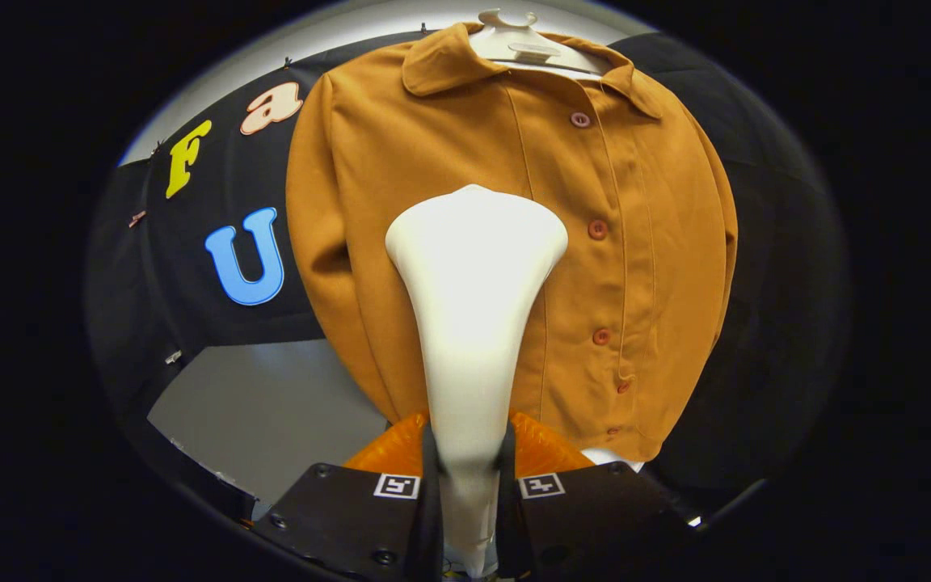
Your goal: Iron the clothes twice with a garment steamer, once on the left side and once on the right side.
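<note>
— White plastic, is it, that garment steamer (472,323)?
— Yes, smooth, with a slim neck that widens to a broad head. The gripper (469,461) pinches the neck, both fingers pressed on it.
— And the clothes?
— A mustard-brown buttoned shirt (514,234) hangs just beyond, on a white plastic hanger (518,44) — the steamer head stands before its chest, left of the red-brown buttons (597,229). Whether they touch, I cannot tell.
</note>
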A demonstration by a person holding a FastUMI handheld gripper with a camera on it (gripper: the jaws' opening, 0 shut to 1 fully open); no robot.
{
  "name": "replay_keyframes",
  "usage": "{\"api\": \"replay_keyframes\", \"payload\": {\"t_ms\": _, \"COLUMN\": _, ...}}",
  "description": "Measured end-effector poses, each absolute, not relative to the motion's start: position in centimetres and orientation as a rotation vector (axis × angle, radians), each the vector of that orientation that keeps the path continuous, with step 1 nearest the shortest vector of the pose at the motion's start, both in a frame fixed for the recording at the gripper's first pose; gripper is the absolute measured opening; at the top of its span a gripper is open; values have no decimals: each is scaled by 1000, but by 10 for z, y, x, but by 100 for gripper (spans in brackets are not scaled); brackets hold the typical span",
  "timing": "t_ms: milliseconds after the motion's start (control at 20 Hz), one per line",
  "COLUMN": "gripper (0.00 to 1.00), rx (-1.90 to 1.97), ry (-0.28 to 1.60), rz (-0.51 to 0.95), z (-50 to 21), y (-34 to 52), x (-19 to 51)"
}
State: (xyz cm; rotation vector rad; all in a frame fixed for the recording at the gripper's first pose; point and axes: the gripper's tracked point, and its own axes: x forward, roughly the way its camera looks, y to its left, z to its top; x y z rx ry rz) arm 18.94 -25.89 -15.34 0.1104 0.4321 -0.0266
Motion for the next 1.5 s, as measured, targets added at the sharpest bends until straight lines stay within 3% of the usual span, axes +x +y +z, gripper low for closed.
{"api": "replay_keyframes", "payload": {"t_ms": 350, "gripper": 30, "rx": 114, "ry": 604, "rz": -45, "z": -230, "y": -270, "x": 177}}
{"api": "replay_keyframes", "payload": {"t_ms": 1000, "gripper": 30, "rx": 149, "ry": 794, "rz": -58, "z": -309, "y": -267, "x": 143}}
{"api": "replay_keyframes", "payload": {"t_ms": 1250, "gripper": 30, "rx": 146, "ry": 800, "rz": -79, "z": -305, "y": -271, "x": 130}}
{"api": "replay_keyframes", "payload": {"t_ms": 1500, "gripper": 30, "rx": 139, "ry": 680, "rz": -92, "z": -251, "y": -279, "x": 132}}
